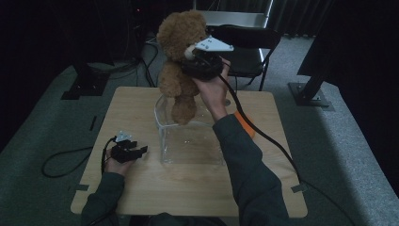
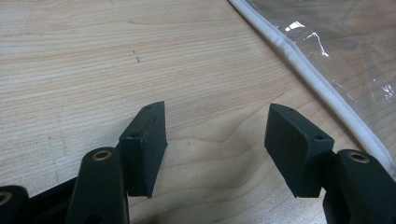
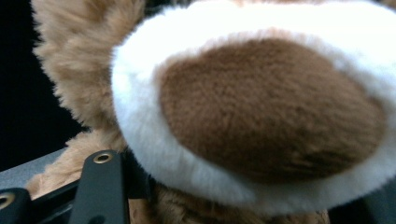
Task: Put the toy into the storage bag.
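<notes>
orange object mostly hidden behind sleeve (shape unclear)

Both sleeves dark green. Each hand-held gripper black, brass-coloured screws at jaw pivots, grey three-cornered plate on top, black cable trailing.
</notes>
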`<action>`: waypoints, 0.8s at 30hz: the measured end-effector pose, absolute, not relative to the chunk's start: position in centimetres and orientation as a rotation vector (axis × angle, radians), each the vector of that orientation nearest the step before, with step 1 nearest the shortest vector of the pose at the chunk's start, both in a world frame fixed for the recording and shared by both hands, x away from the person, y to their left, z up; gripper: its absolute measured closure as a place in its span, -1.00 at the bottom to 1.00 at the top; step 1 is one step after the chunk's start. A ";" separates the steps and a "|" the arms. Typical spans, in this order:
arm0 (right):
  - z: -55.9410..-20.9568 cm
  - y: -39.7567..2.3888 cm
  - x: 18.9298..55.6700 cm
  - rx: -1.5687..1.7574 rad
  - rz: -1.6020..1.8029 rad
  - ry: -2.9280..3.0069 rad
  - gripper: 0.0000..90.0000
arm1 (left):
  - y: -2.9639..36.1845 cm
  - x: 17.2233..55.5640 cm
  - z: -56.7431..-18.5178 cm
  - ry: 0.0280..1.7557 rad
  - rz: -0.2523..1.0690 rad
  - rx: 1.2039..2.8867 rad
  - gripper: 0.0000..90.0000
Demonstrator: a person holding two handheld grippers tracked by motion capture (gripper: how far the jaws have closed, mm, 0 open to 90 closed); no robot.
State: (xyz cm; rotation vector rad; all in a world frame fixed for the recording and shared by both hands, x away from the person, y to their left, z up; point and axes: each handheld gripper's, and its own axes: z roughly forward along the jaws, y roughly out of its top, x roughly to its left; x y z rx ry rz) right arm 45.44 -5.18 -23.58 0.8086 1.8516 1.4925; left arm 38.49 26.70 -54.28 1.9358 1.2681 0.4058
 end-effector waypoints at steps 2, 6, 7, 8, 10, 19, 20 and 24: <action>-23.7 -5.1 45.4 0.806 1.496 1.854 -0.17 | 26.7 38.5 -54.3 1.268 0.407 1.935 -0.12; -24.2 -4.6 44.8 0.790 1.508 1.870 -0.17 | 26.7 38.5 -54.3 1.267 0.407 1.938 -0.12; -24.2 -4.6 44.8 0.790 1.508 1.870 -0.17 | 26.7 38.5 -54.3 1.268 0.407 1.935 -0.12; -24.3 -4.4 44.7 0.781 1.510 1.875 -0.17 | 26.7 38.5 -54.3 1.268 0.407 1.935 -0.13; -24.4 -4.2 44.5 0.776 1.514 1.880 -0.18 | 26.7 38.5 -54.3 1.268 0.407 1.935 -0.12; -24.8 -3.5 43.8 0.742 1.525 1.906 -0.18 | 26.7 38.5 -54.3 1.268 0.408 1.936 -0.13; -24.9 -3.4 43.7 0.732 1.526 1.910 -0.18 | 26.7 38.5 -54.3 1.268 0.408 1.936 -0.13; -24.9 -3.2 43.6 0.725 1.538 1.927 -0.18 | 26.7 38.5 -54.3 1.268 0.409 1.935 -0.13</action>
